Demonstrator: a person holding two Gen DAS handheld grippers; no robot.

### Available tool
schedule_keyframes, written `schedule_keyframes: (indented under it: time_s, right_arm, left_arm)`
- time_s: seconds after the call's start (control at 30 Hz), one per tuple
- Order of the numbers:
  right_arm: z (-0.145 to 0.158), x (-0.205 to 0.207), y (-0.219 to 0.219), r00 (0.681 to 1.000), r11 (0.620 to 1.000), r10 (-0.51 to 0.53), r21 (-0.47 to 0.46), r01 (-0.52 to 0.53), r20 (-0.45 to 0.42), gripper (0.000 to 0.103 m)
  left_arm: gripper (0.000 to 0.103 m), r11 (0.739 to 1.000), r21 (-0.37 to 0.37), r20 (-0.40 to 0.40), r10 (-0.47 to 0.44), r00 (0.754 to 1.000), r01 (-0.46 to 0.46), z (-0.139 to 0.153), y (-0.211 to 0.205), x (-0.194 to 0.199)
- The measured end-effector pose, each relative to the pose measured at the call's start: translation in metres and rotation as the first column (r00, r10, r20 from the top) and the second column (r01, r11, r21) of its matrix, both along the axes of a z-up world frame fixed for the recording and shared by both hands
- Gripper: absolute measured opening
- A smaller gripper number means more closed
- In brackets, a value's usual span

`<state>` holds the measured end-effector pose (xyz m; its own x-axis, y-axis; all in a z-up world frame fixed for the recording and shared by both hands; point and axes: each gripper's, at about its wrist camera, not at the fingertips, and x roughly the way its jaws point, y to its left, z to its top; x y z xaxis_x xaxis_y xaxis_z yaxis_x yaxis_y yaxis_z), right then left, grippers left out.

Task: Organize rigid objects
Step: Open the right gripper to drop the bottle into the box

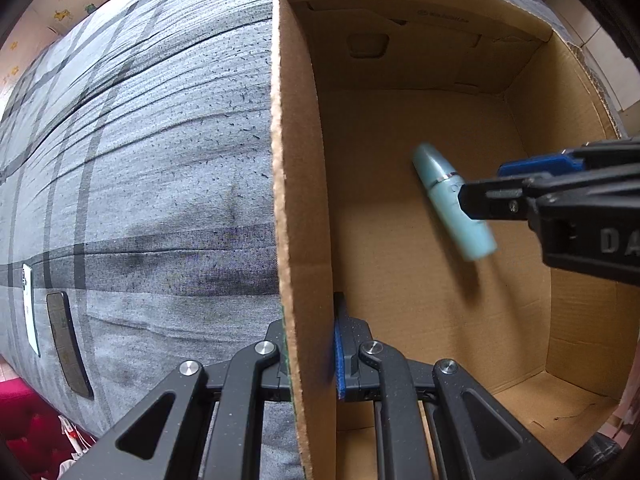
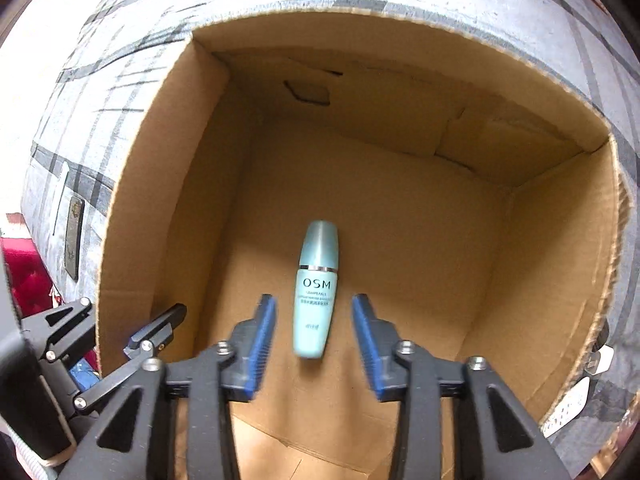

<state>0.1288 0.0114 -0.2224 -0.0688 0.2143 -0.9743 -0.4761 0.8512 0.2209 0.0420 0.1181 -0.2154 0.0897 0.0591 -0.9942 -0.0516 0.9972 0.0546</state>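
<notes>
A pale teal bottle (image 2: 316,292) marked OSM is inside an open cardboard box (image 2: 560,264), between and just beyond my right gripper's (image 2: 314,332) open blue-padded fingers, free of them and blurred. In the left wrist view the bottle (image 1: 448,200) shows above the box floor beside the right gripper (image 1: 480,188). My left gripper (image 1: 310,344) is shut on the box's left wall (image 1: 298,200), one finger outside and one inside.
The box sits on a grey checked fabric surface (image 1: 160,160). A white phone (image 1: 30,308) and a dark flat phone-like object (image 1: 68,344) lie on the fabric at the far left. A white power strip (image 2: 572,404) lies outside the box's right wall.
</notes>
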Motion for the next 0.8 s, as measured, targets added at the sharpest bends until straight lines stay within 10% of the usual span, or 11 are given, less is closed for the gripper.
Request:
schedule_keyframes:
  time_s: [0.6,0.8]
  right_arm:
    - [0.061,-0.020,-0.029,0.988,1.000,-0.011,0.018,0.009,0.156,0.052]
    - [0.093,-0.019,-0.044,0.976,0.997,-0.067,0.037,0.061,0.207,0.074]
  left_arm:
    - [0.012,1.000,0.018,-0.012,0.003,1.000,-0.003,-0.005,-0.008,0.004]
    - [0.012,1.000,0.019,-0.018,-0.004,1.000,0.004,-0.005,-0.007,0.005]
